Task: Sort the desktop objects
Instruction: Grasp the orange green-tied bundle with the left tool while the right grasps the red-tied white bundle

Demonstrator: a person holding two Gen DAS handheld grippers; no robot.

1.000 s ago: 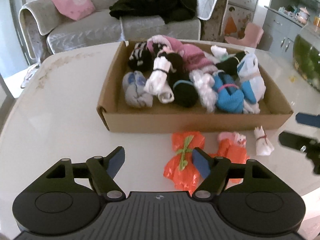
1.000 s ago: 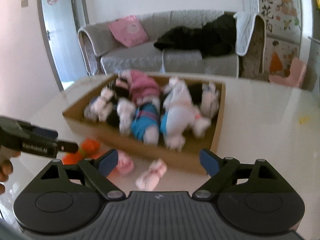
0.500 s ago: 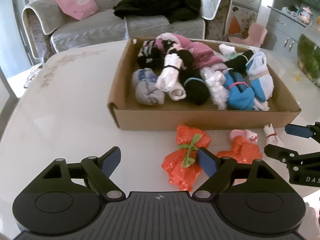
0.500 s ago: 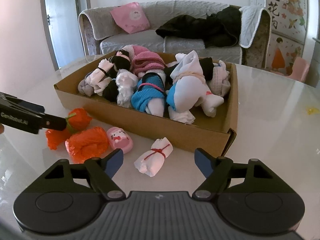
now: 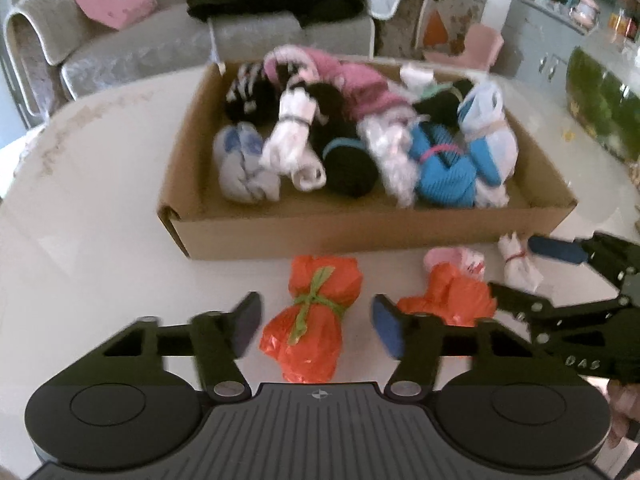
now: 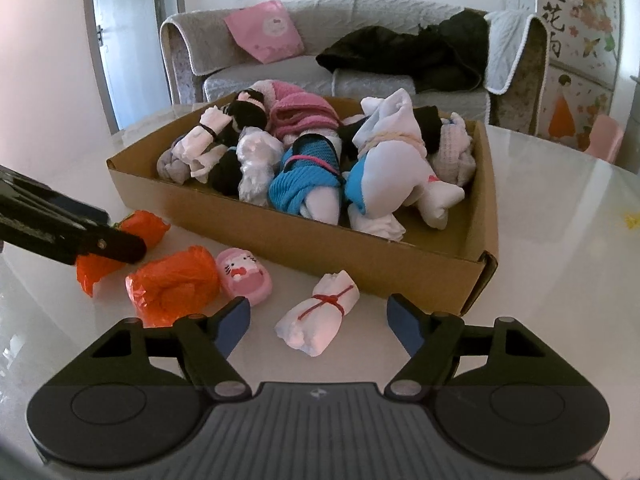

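1. Four bundles lie on the table (image 6: 560, 216) before one cardboard box (image 6: 360, 252): two orange, one pink, one white.
2. The left gripper (image 5: 316, 326), jaws just closing, straddles the green-tied orange bundle (image 5: 314, 320) without pressing; its long axis runs near-to-far.
3. The right gripper (image 6: 318, 322) stands open around the white roll (image 6: 320, 320), which slants far-right.

orange bundles: 2 (image 6: 173, 280) (image 6: 138, 227) | pink Hello Kitty bundle: 1 (image 6: 244, 276) | white bundle tied in red: 1 (image 6: 320, 320) | cardboard box: 1 (image 6: 360, 256) | claws: 2 (image 6: 318, 326) (image 5: 316, 326)
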